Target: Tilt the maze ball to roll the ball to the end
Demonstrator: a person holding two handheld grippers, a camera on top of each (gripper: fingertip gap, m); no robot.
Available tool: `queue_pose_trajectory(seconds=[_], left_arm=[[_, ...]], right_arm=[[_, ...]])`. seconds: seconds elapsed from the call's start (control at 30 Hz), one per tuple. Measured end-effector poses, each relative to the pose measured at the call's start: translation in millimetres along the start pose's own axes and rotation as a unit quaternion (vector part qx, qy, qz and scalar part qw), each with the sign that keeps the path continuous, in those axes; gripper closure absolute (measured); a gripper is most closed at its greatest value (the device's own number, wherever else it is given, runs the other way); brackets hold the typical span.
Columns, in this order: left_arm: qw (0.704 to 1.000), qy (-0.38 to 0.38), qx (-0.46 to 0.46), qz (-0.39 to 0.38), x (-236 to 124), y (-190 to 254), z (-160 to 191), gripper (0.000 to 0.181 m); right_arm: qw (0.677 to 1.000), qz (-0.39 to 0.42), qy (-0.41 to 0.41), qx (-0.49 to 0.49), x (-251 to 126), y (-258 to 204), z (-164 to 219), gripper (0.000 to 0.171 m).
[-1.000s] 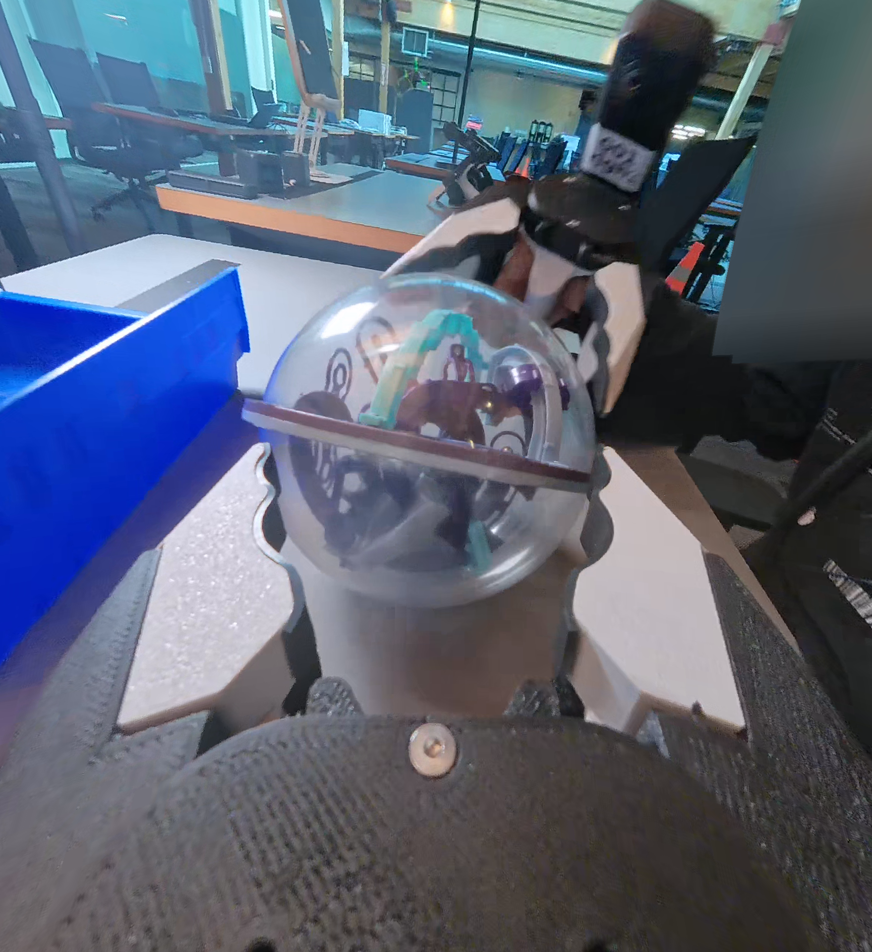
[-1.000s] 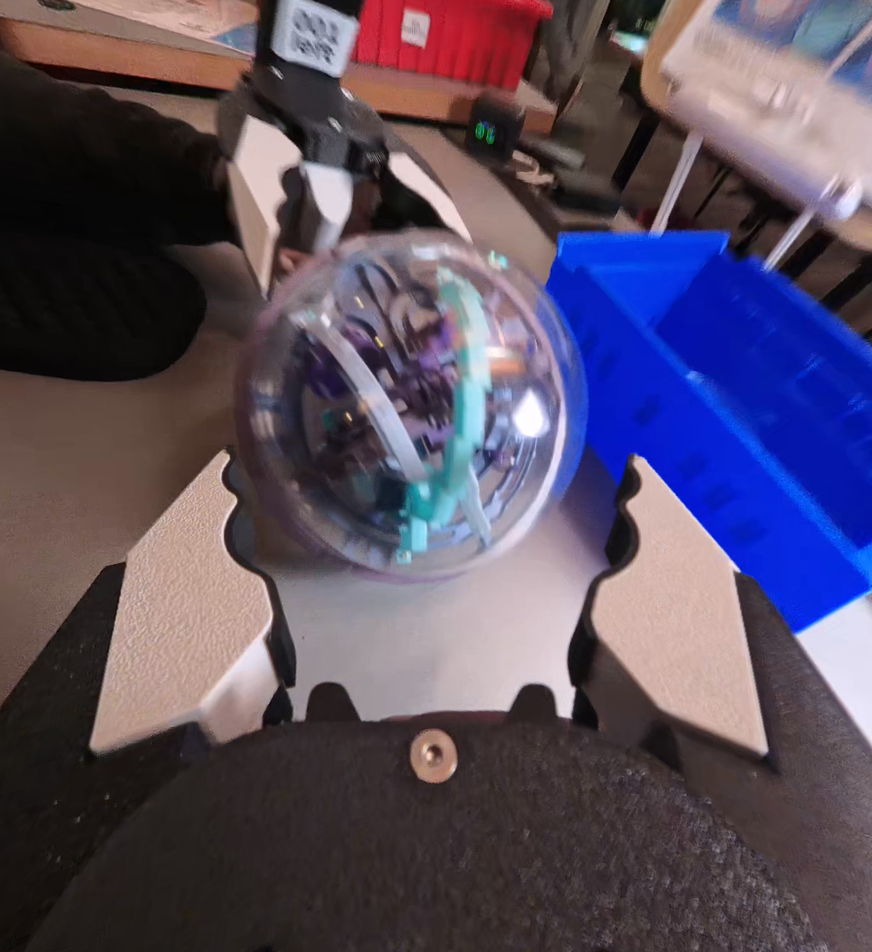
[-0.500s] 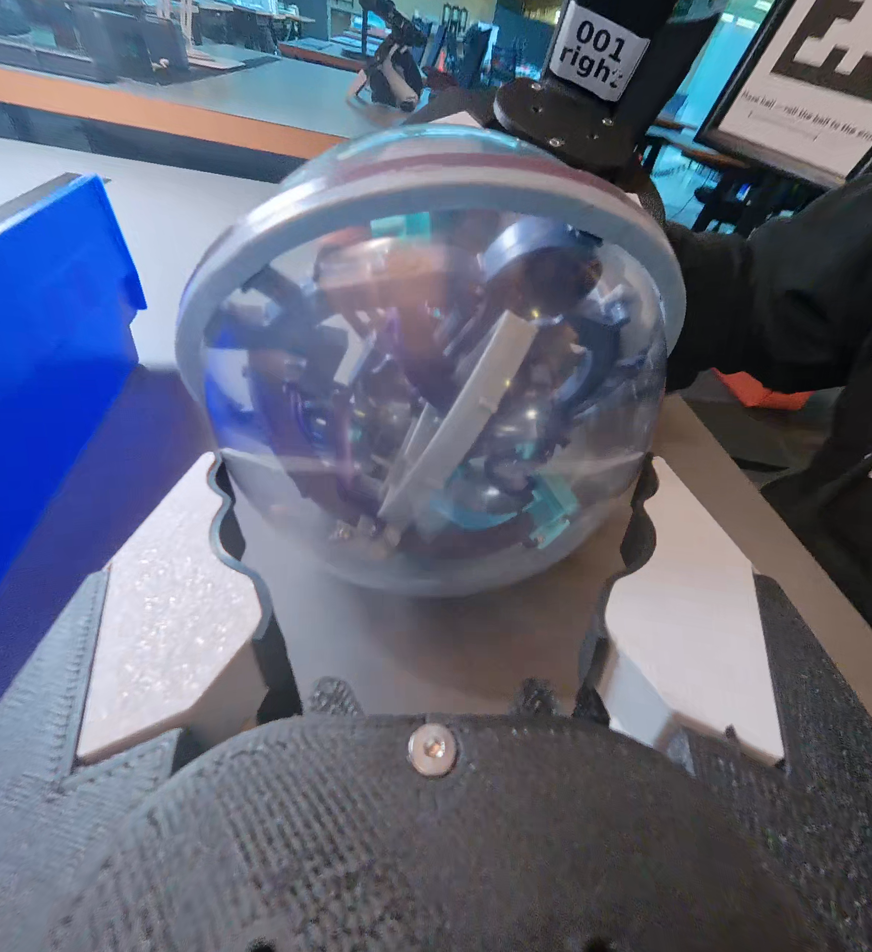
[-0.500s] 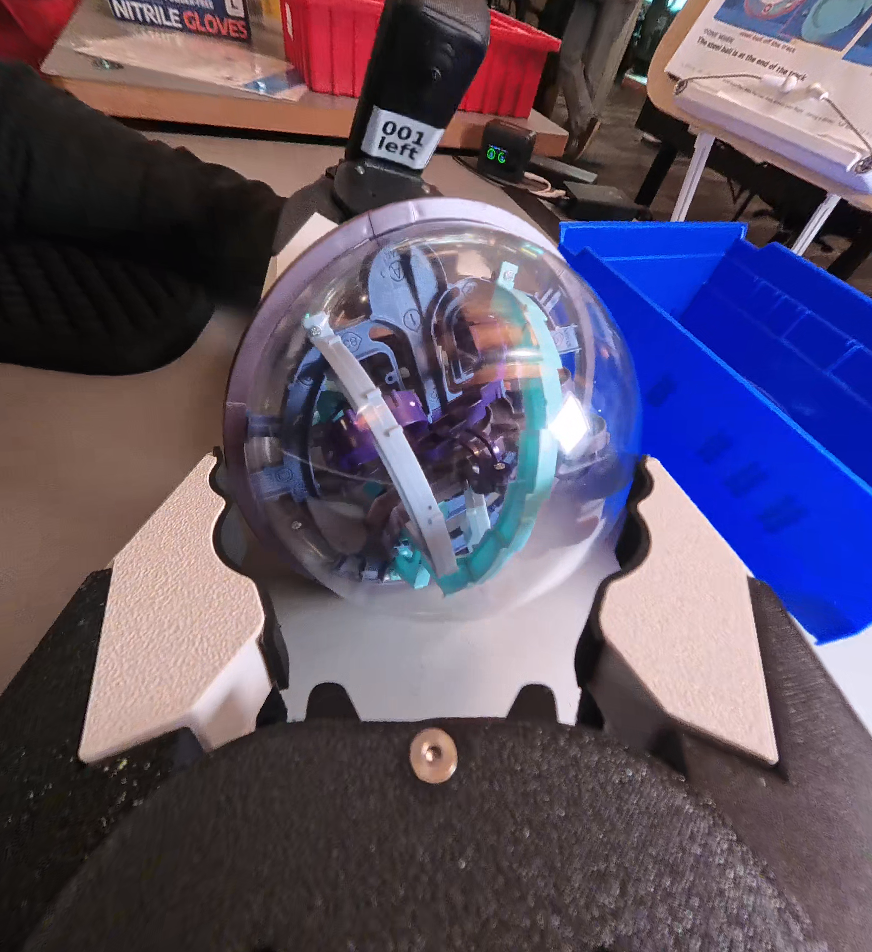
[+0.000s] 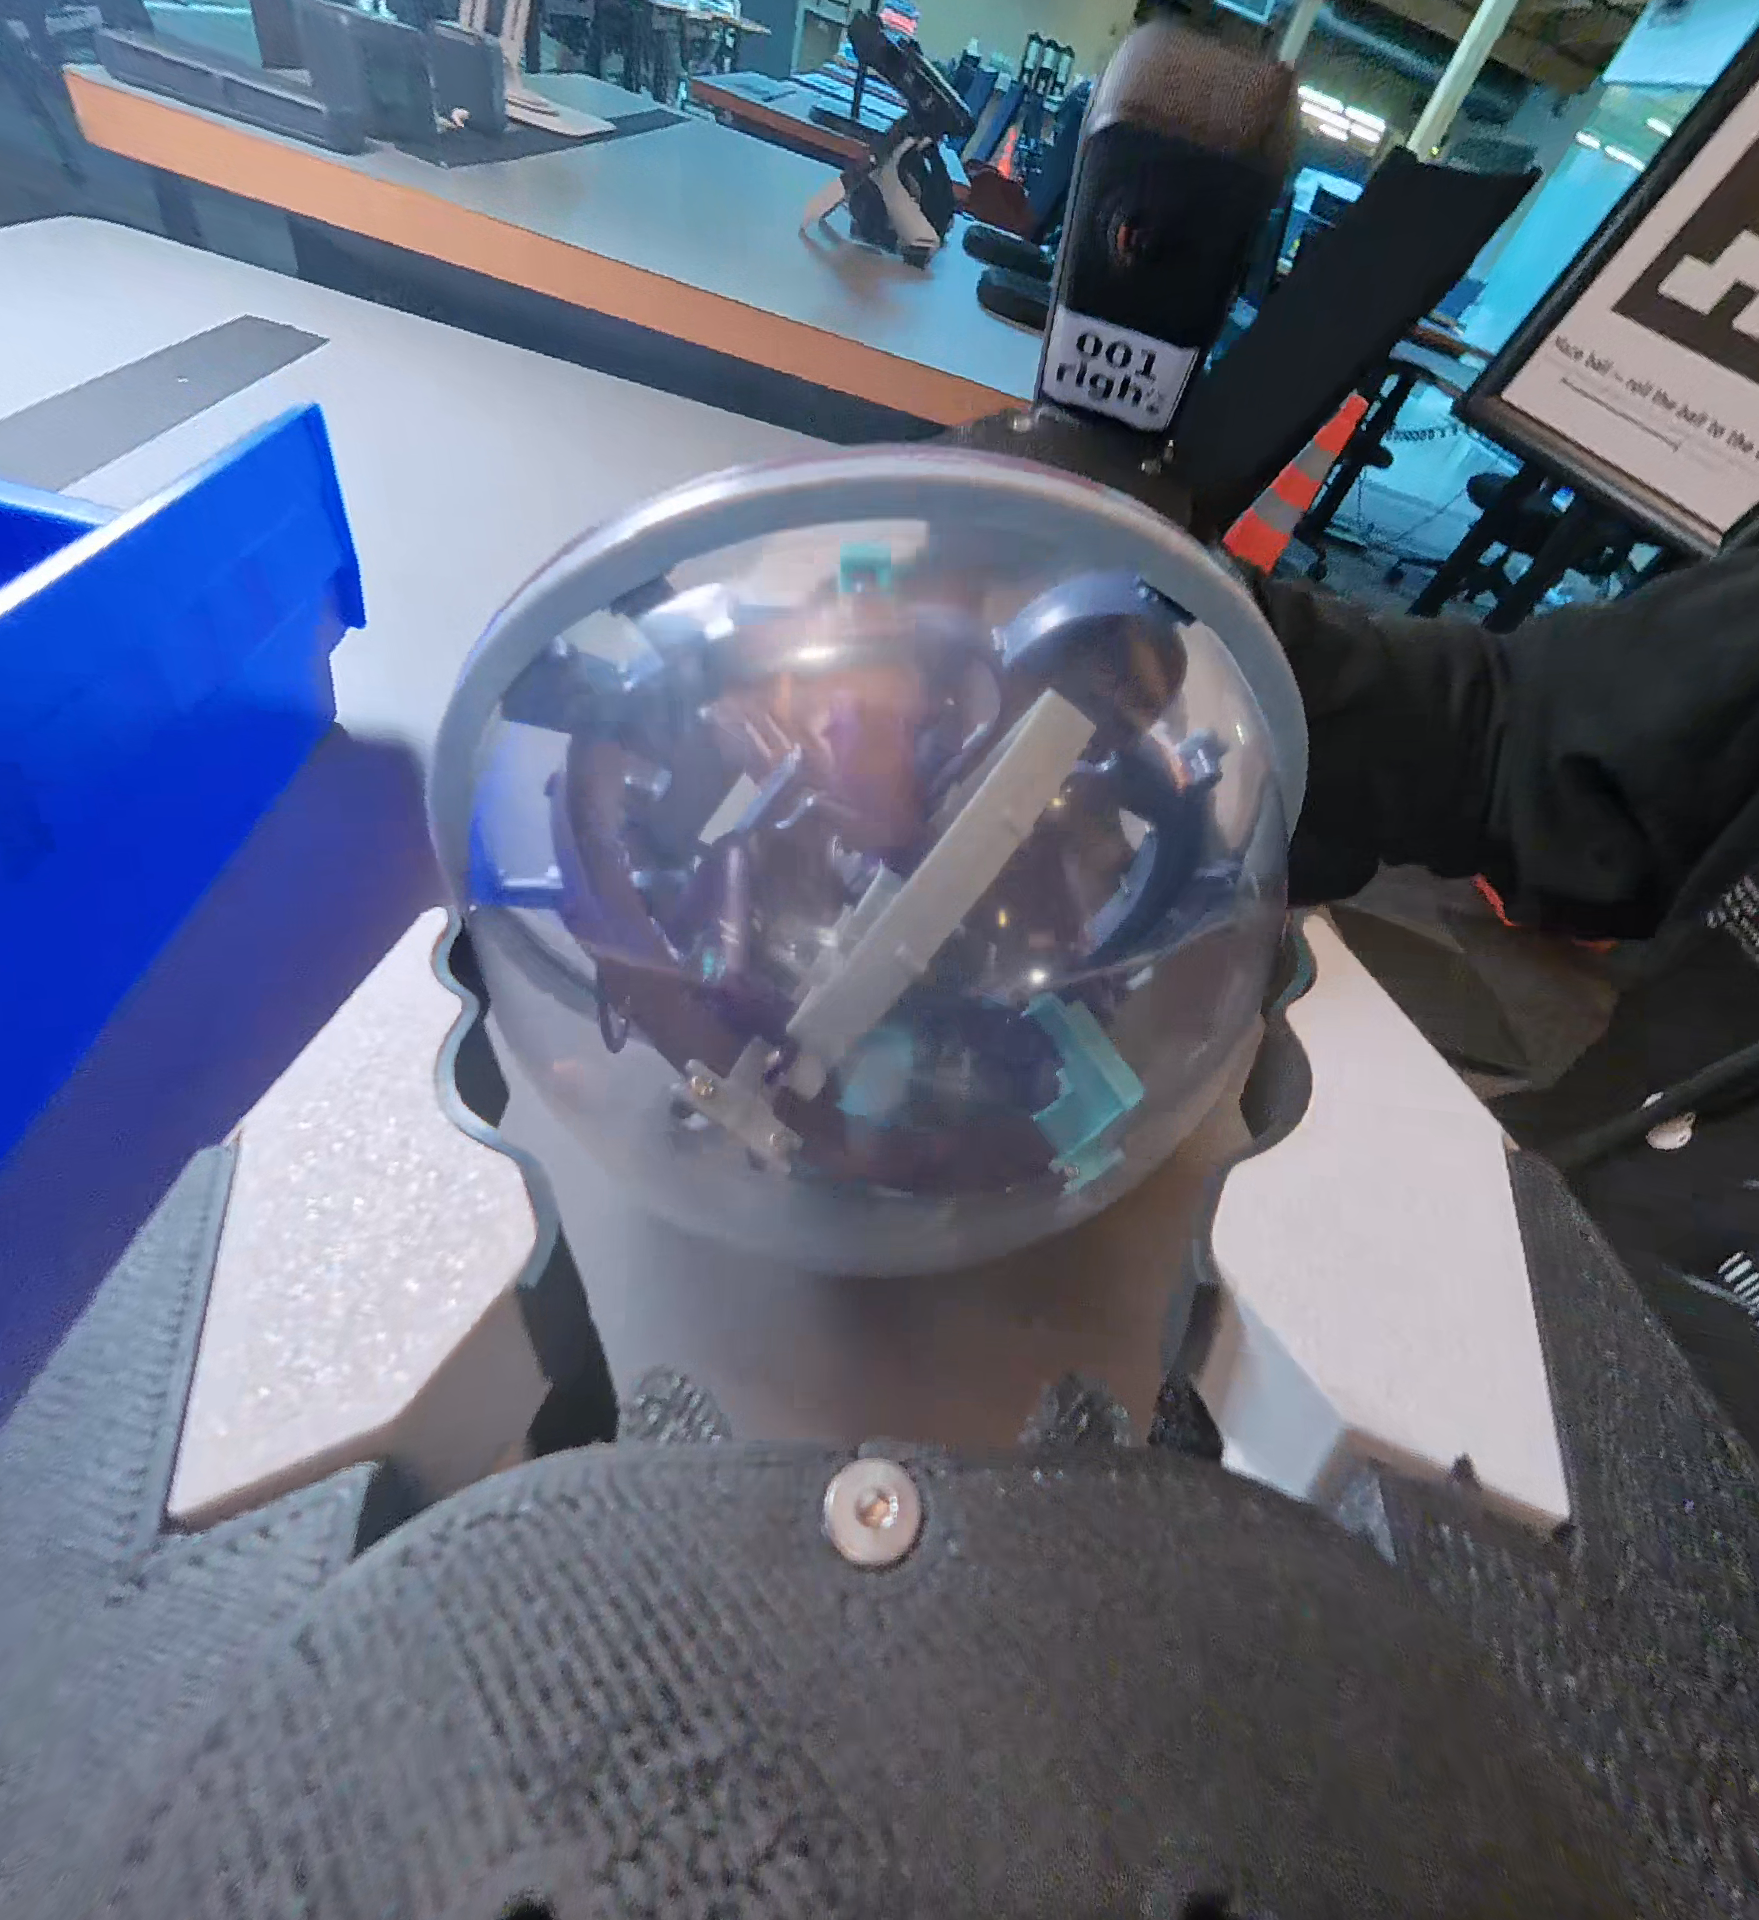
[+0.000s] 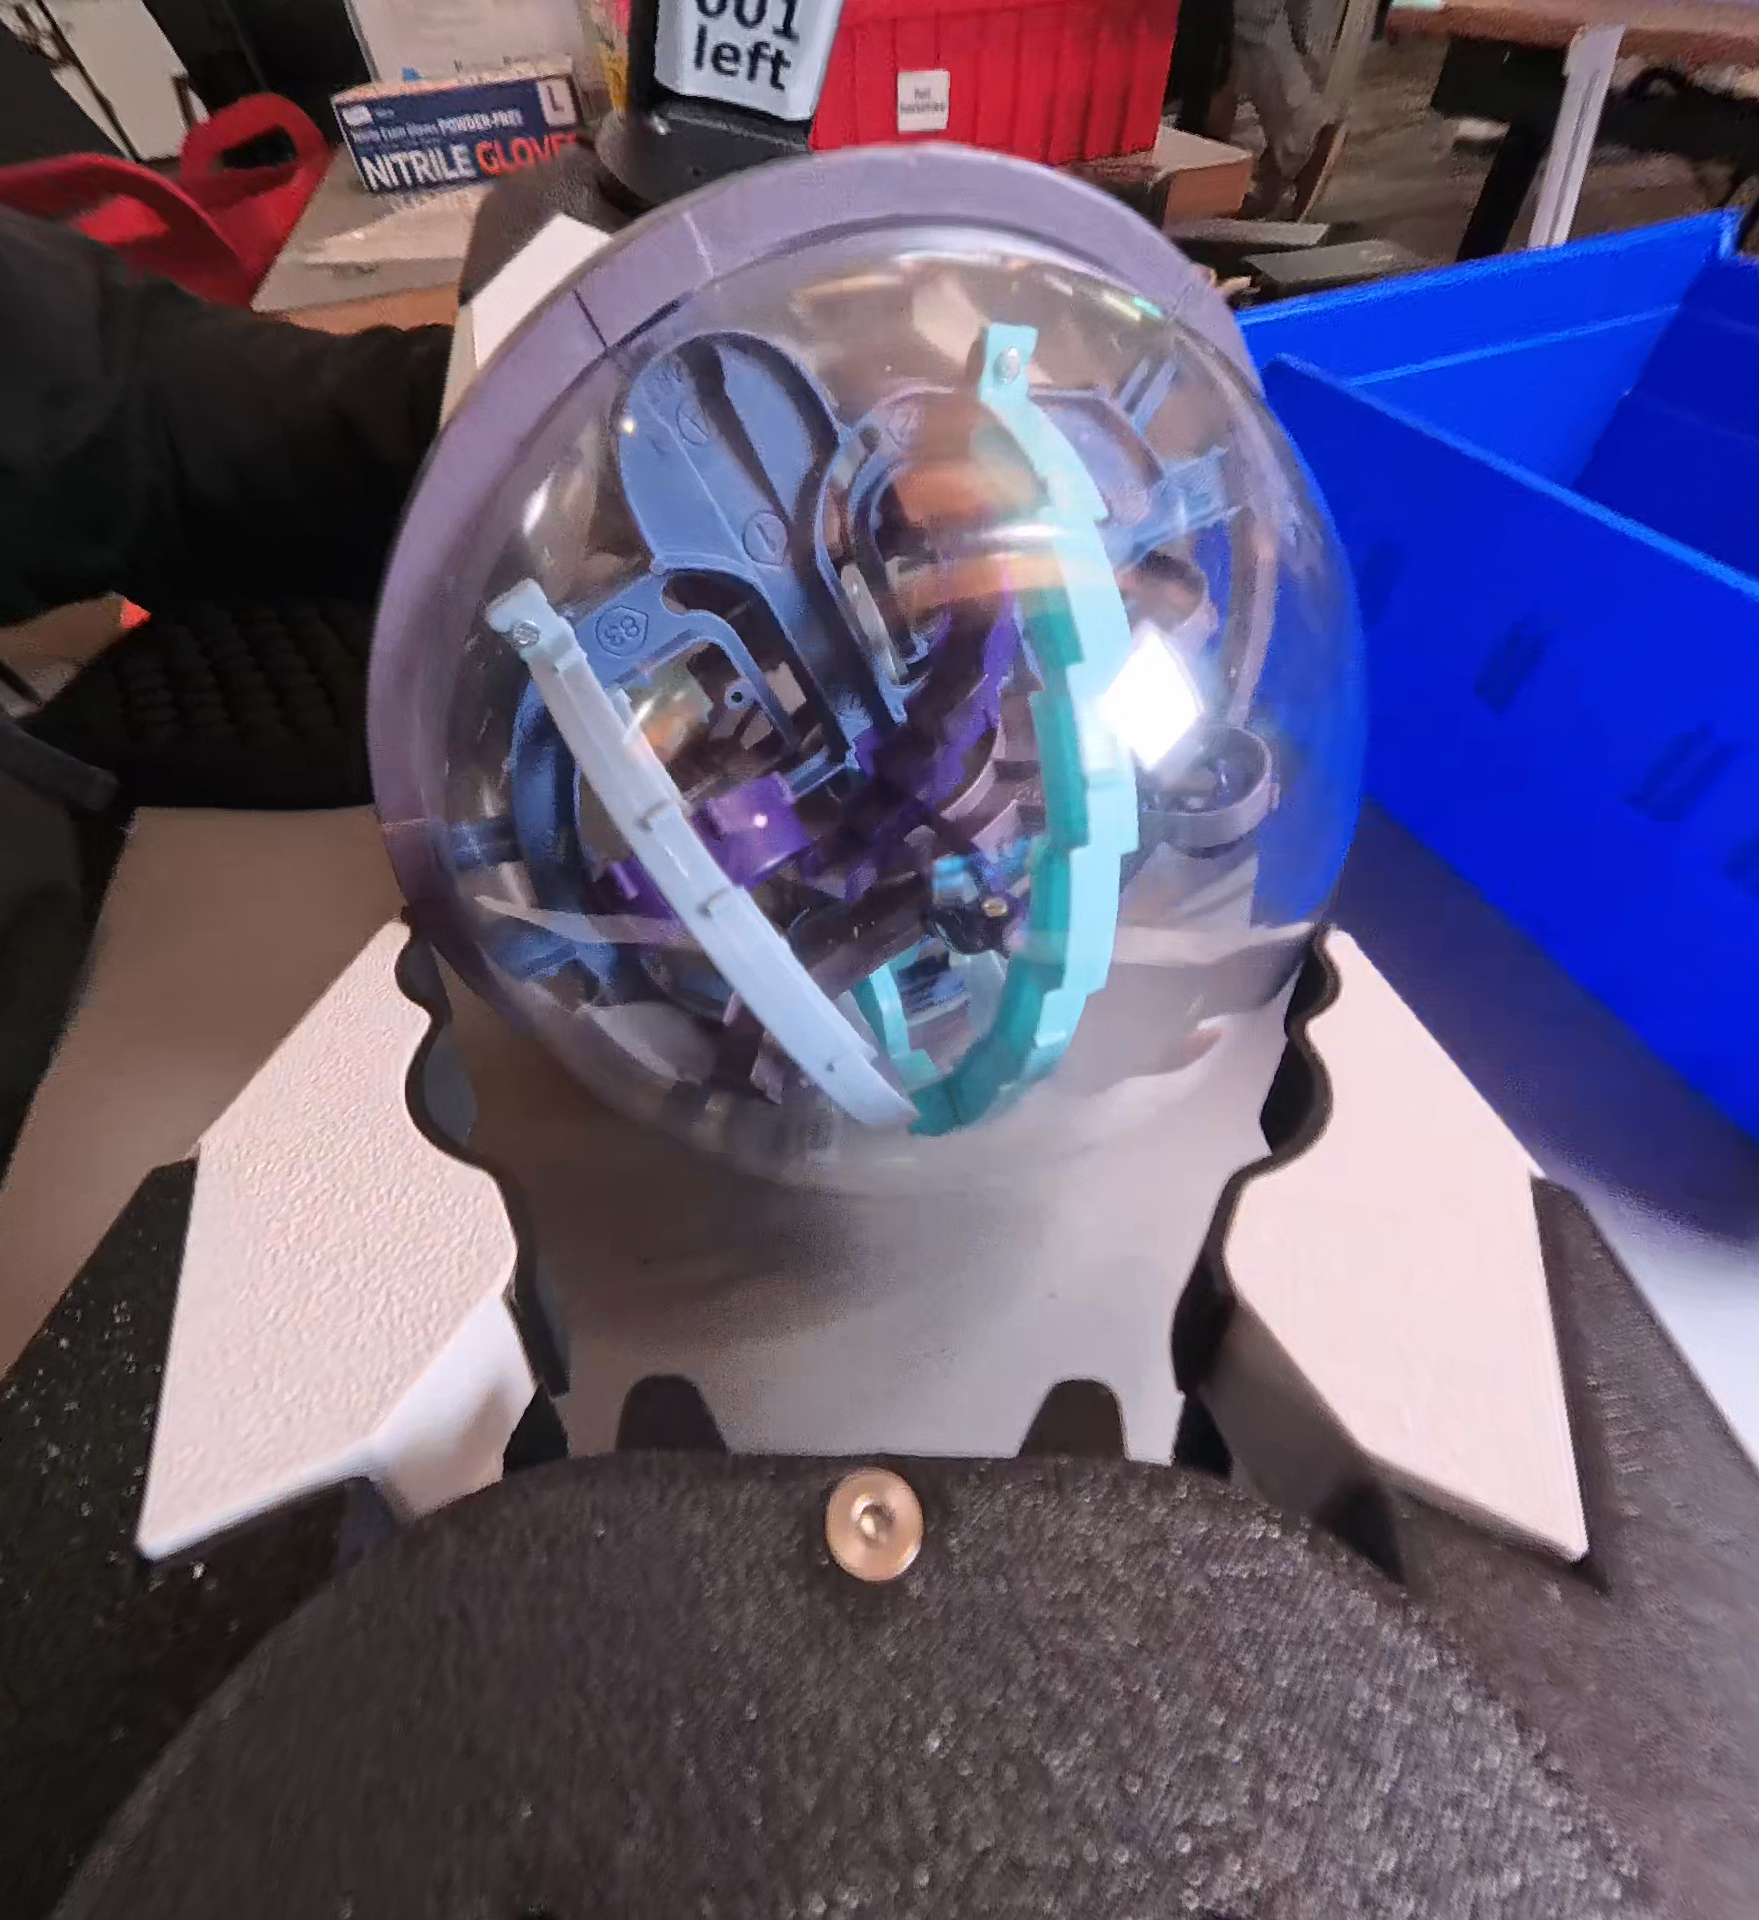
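Both the left gripper (image 5: 870, 1049) and right gripper (image 6: 859, 1039) clamp the clear plastic maze sphere (image 5: 864, 852) beside the blue bin (image 5: 116, 748), wide-spread, opposite sides; likely light, rigid, slippery.

Left tongs (image 5: 870, 997): pale wavy-edged fingers (image 5: 355, 1226), textured black housing, one silver screw (image 5: 872, 1509); right tongs (image 6: 870, 1023) alike, labelled black camera block; person's black sleeve (image 5: 1540, 769), white-printed jacket.

Pale grey flat tabletop (image 5: 501, 436), w/ dark strip at far left. Blue rectangular plastic bin (image 5: 127, 665) stands directly on it, left side.
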State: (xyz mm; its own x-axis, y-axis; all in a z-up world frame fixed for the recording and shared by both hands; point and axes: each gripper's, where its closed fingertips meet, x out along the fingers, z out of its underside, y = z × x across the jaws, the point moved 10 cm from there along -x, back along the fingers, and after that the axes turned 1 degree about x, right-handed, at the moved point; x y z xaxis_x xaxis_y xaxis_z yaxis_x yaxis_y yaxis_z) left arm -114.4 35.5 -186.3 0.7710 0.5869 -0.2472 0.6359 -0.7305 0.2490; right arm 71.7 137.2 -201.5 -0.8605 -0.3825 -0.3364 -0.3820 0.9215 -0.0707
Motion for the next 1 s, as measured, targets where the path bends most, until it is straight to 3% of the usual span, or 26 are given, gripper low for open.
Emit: queue_pose_trajectory(seconds=[0.13, 0.33, 0.53, 1.0], left_arm=[[1.000, -0.001, -0.020, -0.014, 1.0, -0.9, -6.1, 0.038], [0.997, 0.022, -0.067, -0.031, 0.0, -10.9, -7.1, 0.040], [0.996, 0.033, -0.077, -0.039, 4.0, -11.1, -8.4, 0.042], [0.995, 0.054, -0.081, 0.025, -0.6, -19.5, 18.9, 0.042]], right_arm=[[1.000, -0.001, -0.020, 0.023, -2.8, 3.8, 0.6, 0.021], [0.994, 0.101, -0.031, 0.001, -25.6, -15.9, -13.7, 0.032], [0.984, 0.172, -0.037, -0.029, -8.1, -20.2, -4.7, 0.034], [0.981, 0.145, -0.077, -0.108, -7.9, -19.4, -25.4, 0.033]])
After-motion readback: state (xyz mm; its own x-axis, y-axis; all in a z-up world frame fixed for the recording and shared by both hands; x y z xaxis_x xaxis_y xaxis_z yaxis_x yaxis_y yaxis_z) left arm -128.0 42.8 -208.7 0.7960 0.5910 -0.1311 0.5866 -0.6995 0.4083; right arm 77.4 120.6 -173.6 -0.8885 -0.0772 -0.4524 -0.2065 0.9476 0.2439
